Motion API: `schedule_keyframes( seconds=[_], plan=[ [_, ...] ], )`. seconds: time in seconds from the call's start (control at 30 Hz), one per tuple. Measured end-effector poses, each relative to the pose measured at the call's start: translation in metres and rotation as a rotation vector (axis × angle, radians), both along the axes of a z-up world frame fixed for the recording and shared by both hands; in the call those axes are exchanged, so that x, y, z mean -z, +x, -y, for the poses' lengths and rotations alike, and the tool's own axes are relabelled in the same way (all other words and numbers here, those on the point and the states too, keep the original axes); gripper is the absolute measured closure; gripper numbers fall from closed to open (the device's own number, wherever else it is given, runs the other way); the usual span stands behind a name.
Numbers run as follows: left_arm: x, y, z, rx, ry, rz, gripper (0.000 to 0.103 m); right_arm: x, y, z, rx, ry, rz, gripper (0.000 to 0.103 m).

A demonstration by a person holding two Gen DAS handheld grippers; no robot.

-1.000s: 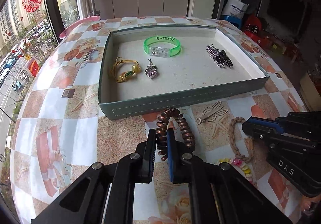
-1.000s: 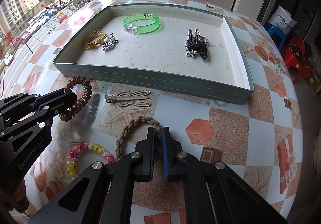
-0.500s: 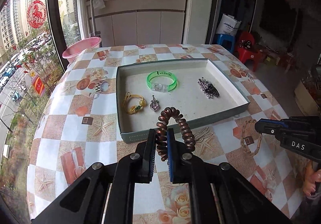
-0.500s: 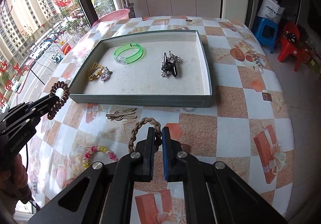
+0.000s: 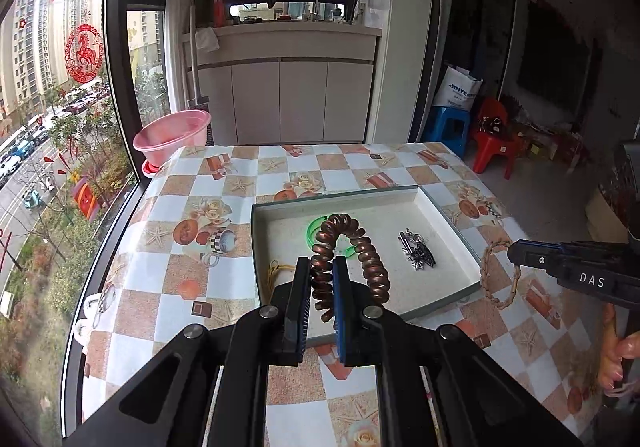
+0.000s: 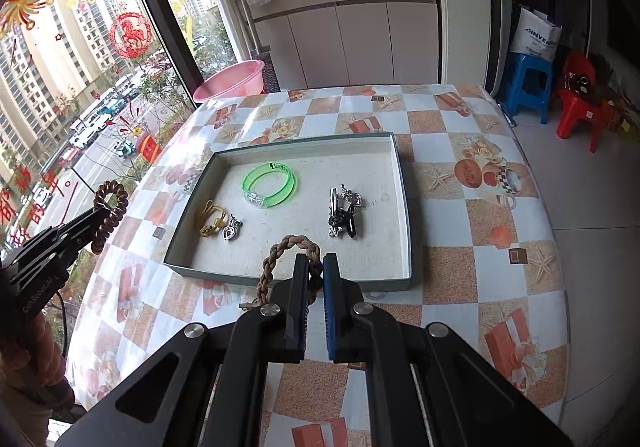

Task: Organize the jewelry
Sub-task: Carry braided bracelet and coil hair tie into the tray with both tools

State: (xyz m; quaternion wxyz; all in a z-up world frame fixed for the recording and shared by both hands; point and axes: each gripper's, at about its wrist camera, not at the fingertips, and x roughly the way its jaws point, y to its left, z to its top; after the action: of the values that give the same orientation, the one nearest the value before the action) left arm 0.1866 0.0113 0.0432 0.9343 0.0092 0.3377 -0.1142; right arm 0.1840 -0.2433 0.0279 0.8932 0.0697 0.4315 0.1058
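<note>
1. Left gripper point(image 5: 322, 275) clamped on coil tie point(image 5: 352, 247), held up over near part of tray point(image 5: 452, 223); brown spiral loop arched above fingertips, one end pinched between black and blue pads.
2. Same left gripper point(image 6: 98, 213) seen from the side in right view, out at table's left edge, coil tie point(image 6: 109, 215) hanging off its tip against the window.
3. Right gripper point(image 6: 316, 271) clenched on braid point(image 6: 288, 259), tan plaited loop rising above the fingers and trailing down their left side, over tray's near wall point(image 6: 288, 281).
4. Right gripper point(image 5: 516, 251) entering left view from the right, braid point(image 5: 494, 275) dangling from its tip just off tray's right corner; jaw gap not readable from this side.
5. Inside tray, clear in right view: green bangle point(image 6: 270, 185) toward the back, yellow cord point(image 6: 210, 221) at left with silver pendant point(image 6: 232, 229) just beside it, dark clip cluster point(image 6: 344, 217) at right, well apart from the rest.
6. In left view, bangle point(image 5: 314, 229) mostly hidden behind coil tie, only a bit of cord point(image 5: 276, 271) showing, pendant hidden, clip cluster point(image 5: 416, 255) plain.
7. Pink basin point(image 5: 174, 137) beyond table's point(image 5: 200, 183) far left corner, by the window; blue stool point(image 6: 528, 81) and red chair point(image 6: 580, 107) on the floor at right.
8. Fingers of the person's right hand point(image 5: 618, 359) visible at left view's right edge.
</note>
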Motion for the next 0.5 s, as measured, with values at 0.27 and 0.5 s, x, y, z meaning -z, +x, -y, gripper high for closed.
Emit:
schedule_keyframes(
  seconds=[0.27,0.5],
  plan=[
    [-0.005,0.047,0.007,-0.030,0.007,0.009,0.080,-0.022,0.050,0.012,0.057,0.060,0.021,0.096],
    [0.032,0.087,0.021,-0.030,0.022,-0.058,0.080,-0.008,0.090,0.017,0.094,0.087,0.005,0.096]
  ],
)
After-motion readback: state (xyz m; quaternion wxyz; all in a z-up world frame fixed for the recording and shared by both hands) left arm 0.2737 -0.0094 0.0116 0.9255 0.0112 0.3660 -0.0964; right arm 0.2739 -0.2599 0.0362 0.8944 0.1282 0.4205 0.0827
